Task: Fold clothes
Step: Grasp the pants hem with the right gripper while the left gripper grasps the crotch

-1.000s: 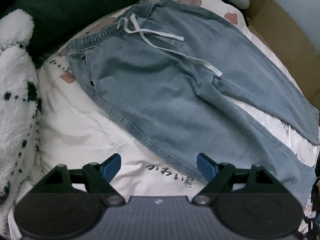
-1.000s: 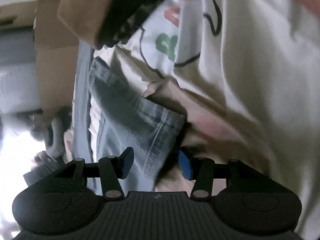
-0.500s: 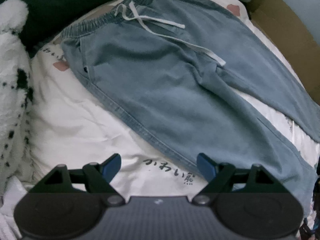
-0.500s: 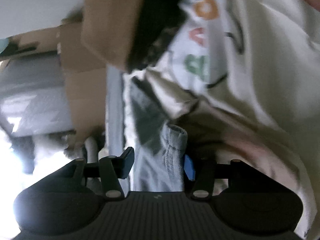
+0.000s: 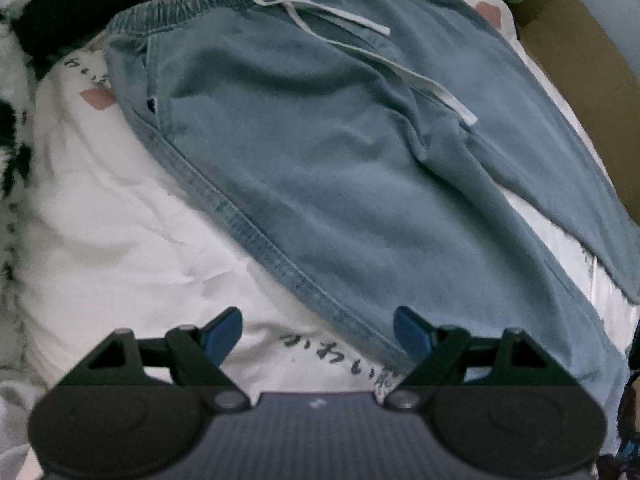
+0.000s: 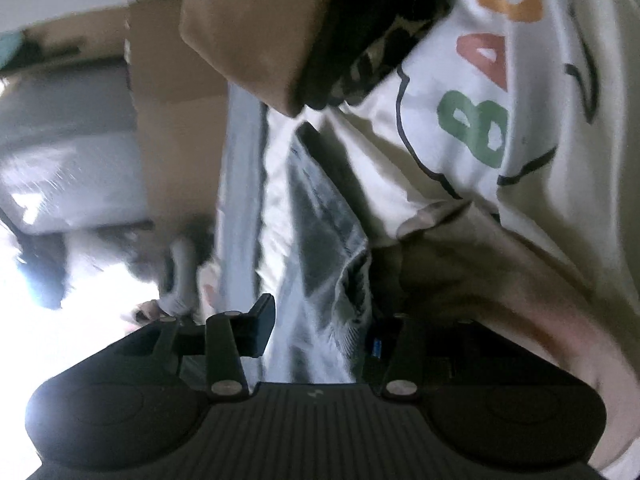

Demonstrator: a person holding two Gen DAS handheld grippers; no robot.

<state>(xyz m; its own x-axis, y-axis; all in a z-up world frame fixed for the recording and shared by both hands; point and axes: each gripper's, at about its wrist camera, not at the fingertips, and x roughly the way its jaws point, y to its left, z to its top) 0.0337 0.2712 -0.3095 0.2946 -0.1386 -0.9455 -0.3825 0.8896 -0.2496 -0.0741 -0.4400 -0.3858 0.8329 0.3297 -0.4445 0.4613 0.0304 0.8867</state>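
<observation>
I see trousers: light blue denim | drawstring: white | bedsheet: white, pink spots, black script | pads: blue

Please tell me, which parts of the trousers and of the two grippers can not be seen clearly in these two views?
- Left wrist view: the jeans leg ends are cut off by the right edge.
- Left wrist view: the left gripper is open above the side seam; contact cannot be told.
- Right wrist view: blurred; the jeans hem hides the right gripper far pad while the jaws are closing.
</observation>
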